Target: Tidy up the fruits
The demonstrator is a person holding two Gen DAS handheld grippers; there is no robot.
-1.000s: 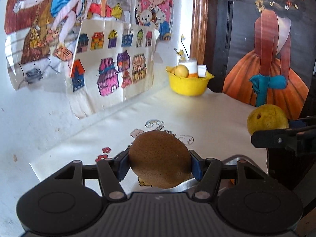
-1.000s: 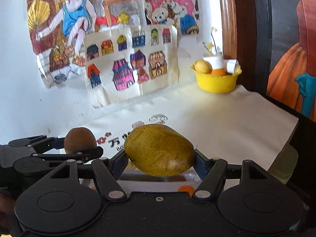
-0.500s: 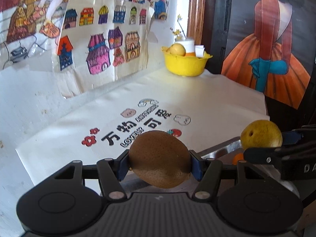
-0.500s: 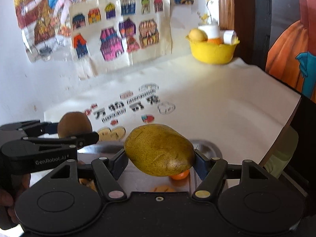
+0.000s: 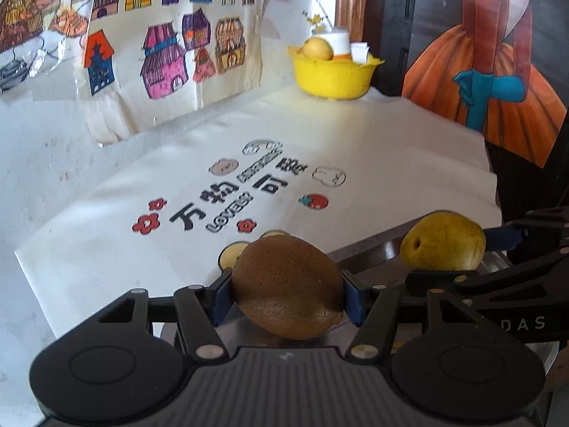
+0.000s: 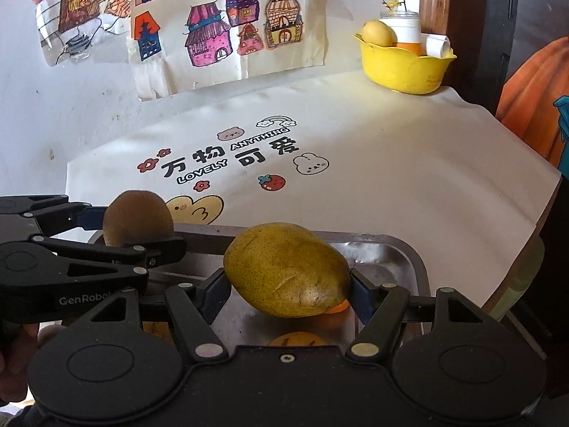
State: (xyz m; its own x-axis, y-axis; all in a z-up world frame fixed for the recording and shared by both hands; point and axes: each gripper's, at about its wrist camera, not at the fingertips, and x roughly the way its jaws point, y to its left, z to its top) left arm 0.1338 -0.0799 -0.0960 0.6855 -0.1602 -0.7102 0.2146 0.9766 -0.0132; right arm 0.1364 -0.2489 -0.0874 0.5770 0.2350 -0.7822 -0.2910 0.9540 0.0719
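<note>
Left gripper (image 5: 286,293) is pinching the brown kiwi (image 5: 286,286) across its middle; right gripper (image 6: 288,284) is clamped on the yellow pear (image 6: 288,270) the same way. I've got both hanging over the steel tray (image 6: 409,259) at the near edge of the bench (image 6: 391,185), above the oranges (image 6: 297,338) already in it. Kiwi looks soft and will bruise easily. Pear looks firmer and heavier, with smooth skin, so it could slip. Keep holding each at its widest part, with light pressure.

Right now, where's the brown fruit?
Clamped in the left tool, the brown fruit is over the metal tray's left end, left of the yellow pear.
</note>
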